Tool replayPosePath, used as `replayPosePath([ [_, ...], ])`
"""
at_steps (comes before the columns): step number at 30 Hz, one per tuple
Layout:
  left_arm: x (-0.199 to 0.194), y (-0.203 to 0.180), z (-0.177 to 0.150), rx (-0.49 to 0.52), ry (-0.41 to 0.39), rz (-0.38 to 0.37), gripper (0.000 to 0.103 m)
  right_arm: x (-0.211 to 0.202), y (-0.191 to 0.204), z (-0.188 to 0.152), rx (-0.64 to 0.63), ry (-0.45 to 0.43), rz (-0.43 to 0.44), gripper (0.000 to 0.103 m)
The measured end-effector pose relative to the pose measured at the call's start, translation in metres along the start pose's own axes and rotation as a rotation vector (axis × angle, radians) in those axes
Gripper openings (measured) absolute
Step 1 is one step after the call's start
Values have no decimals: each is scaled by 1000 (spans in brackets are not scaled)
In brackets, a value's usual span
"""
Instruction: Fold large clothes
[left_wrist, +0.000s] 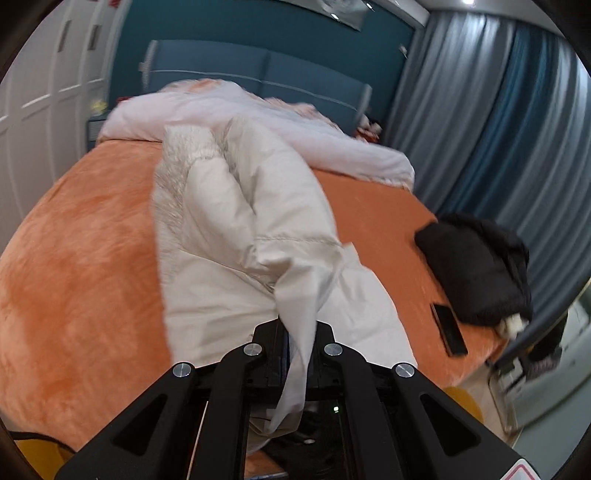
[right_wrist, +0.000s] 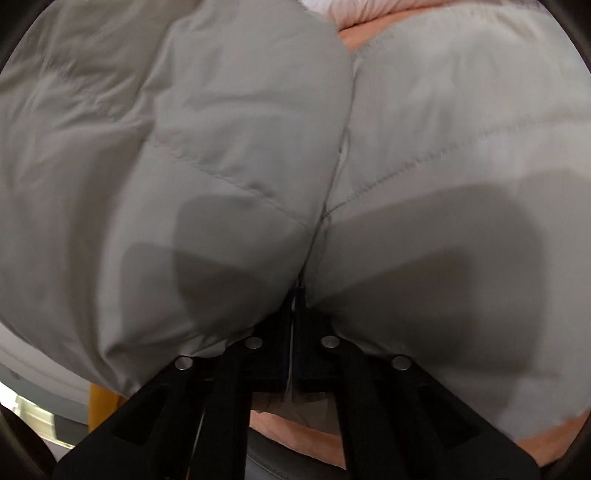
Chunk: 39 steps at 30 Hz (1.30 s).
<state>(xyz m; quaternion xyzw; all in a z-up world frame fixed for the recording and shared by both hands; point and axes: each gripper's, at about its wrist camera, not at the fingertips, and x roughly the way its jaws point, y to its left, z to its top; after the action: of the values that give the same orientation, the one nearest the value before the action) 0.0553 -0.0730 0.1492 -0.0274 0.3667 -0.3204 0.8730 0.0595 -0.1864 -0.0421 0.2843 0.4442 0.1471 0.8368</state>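
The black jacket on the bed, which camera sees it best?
The left wrist view. The black jacket lies folded there on the orange bed, beside a phone. The right wrist view shows none of it; the white puffy coat fills it.

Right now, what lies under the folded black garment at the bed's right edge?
The black garment rests on the orange bedsheet, with a dark phone beside its near edge. Whether anything lies beneath it cannot be seen.

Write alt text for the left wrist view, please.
The left tool is shut on a fold of a white coat that lies on an orange bed. A black garment and a phone lie at the right edge.
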Motion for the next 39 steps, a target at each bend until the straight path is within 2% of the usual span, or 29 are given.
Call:
replayPosePath([
  [5, 36, -40, 0, 94, 57, -16, 0, -27, -23, -8, 209, 29, 122, 0],
  [7, 53, -56, -1, 131, 101, -36, 0, -55, -33, -19, 258, 35, 97, 4],
  [11, 104, -90, -14, 201, 197, -43, 0, -121, -53, -35, 285, -32, -8, 4],
  [14, 144, -107, -32, 223, 274, -22, 0, -181, -70, -43, 264, -151, -154, 6],
  [17, 173, -114, -50, 246, 307, 17, 1, -222, -79, -46, 219, -242, -304, 15],
  [19, 181, -119, -55, 266, 306, 43, 1, -239, -82, -44, 194, -286, -350, 20],
  [21, 187, -122, -58, 275, 308, 65, 1, -253, -83, -34, 160, -324, -388, 29],
  [23, 188, -124, -61, 277, 311, 73, 1, -275, -89, -20, 126, -358, -398, 36],
  [24, 189, -123, -62, 279, 313, 77, 1, -281, -89, -3, 104, -379, -397, 39],
  [27, 189, -126, -63, 282, 319, 87, 1, -281, -82, 26, 54, -406, -367, 46],
  [30, 194, -130, -64, 277, 324, 94, 2, -273, -66, 59, -31, -415, -323, 48],
  [32, 188, -128, -61, 252, 322, 84, 3, -267, -62, 73, -63, -411, -344, 48],
  [34, 173, -125, -52, 206, 291, 39, 7, -268, -61, 81, -71, -417, -340, 48],
  [36, 143, -119, -40, 168, 235, -6, 8, -275, -69, 83, -74, -425, -321, 54],
  [38, 112, -111, -29, 145, 170, -42, 17, -277, -70, 76, -81, -426, -323, 58],
  [39, 95, -106, -23, 141, 136, -56, 26, -270, -69, 75, -85, -421, -324, 59],
])
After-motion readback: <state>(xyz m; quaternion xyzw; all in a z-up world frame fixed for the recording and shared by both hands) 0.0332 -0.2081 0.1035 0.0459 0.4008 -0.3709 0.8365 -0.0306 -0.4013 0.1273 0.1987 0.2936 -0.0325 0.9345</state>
